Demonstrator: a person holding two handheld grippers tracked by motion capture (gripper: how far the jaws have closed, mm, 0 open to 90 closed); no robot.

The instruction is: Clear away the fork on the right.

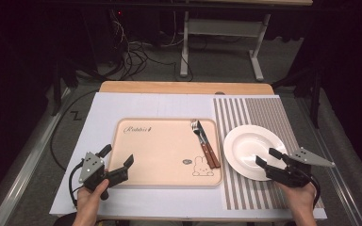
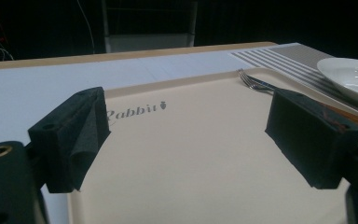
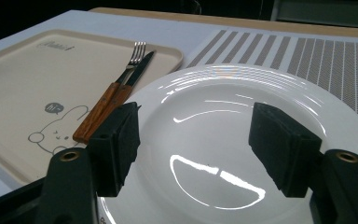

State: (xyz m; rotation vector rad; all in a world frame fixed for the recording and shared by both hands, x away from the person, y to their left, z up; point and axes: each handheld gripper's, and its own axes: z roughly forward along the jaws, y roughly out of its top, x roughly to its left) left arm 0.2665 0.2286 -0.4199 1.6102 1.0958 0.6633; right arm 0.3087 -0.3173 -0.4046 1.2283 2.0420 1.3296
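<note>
My right claw (image 1: 267, 157) hangs over the near edge of the white plate (image 1: 252, 143), jaws spread wide and nothing between them. In the right gripper view the plate (image 3: 223, 121) fills the gap between the two black jaws, its bowl lying below and ahead of them; the pads touch nothing that I can see. The plate sits on the striped placemat (image 1: 264, 113) at the right side of the counter (image 1: 103, 106), just beside the tray.

My left claw (image 1: 118, 157) is at the near left corner of the beige tray (image 1: 160, 150), jaws wide too and empty. In the left gripper view one jaw stands over the tray's left rim, the other over its bare floor (image 2: 191, 154).

Fork (image 1: 199, 132) and knife (image 1: 207, 148), wooden handles, lie side by side and touching along the tray's right edge, between my two claws, nearer the right one. A rabbit drawing (image 1: 202, 167) sits by the handles.
</note>
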